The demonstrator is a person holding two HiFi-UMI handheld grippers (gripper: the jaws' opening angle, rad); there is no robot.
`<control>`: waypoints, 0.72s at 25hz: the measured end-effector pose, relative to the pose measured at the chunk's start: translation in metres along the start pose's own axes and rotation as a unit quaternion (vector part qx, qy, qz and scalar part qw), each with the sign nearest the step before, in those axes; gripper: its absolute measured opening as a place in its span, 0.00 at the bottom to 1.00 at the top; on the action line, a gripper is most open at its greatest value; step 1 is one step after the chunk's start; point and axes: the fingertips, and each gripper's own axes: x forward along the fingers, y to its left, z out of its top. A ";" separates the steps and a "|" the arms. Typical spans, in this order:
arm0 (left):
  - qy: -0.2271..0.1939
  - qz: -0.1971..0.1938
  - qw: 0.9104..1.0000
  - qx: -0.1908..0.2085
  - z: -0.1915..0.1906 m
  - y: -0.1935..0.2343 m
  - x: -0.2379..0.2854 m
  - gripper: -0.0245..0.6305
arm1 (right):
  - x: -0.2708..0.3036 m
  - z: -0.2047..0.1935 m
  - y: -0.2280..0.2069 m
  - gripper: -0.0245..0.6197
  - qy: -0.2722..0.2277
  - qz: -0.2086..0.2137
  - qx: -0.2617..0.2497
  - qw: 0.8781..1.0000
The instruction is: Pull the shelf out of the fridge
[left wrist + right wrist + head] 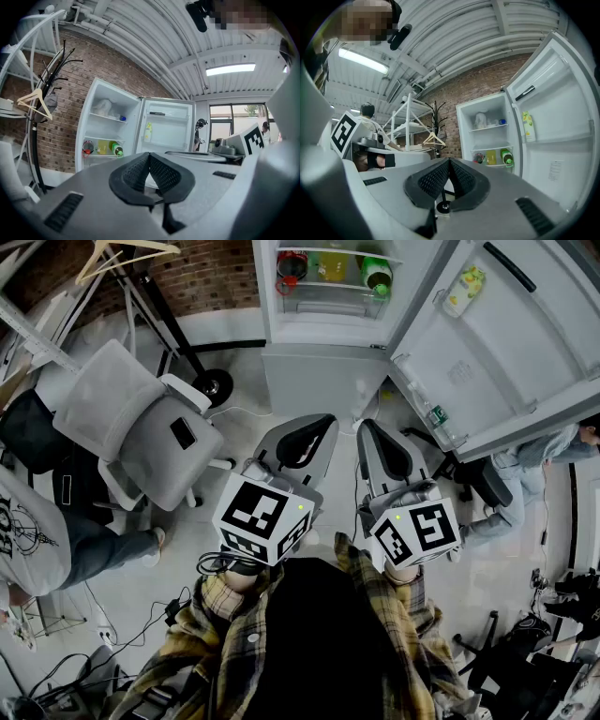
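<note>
The white fridge (323,329) stands open ahead, its door (506,343) swung wide to the right. Its lower glass shelf (333,287) carries a red item, a yellow carton and a green bottle (377,276). The same shelf (101,155) shows in the left gripper view and again, as the shelf (492,165), in the right gripper view. An upper shelf (108,118) holds a white bag. My left gripper (309,435) and right gripper (382,448) are held level, well short of the fridge. Both are shut with nothing between the pads (149,159) (449,165).
A grey office chair (141,423) stands at the left. A coat rack with a wooden hanger (35,104) is left of the fridge. A yellow bottle (464,287) sits in the door. People sit at both sides. Cables lie on the floor (141,615).
</note>
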 end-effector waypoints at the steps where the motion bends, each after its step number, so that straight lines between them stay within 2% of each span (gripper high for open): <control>1: 0.000 0.000 1.000 0.000 0.000 -0.002 0.000 0.04 | -0.001 0.000 0.000 0.07 0.000 0.001 -0.001 1.000; 8: 0.001 0.002 1.000 -0.002 -0.002 -0.012 0.004 0.04 | -0.009 0.001 -0.004 0.07 -0.002 0.007 0.001 1.000; 18: -0.008 0.026 1.000 -0.003 -0.004 -0.026 0.006 0.04 | -0.026 -0.002 -0.015 0.07 -0.003 0.019 0.007 1.000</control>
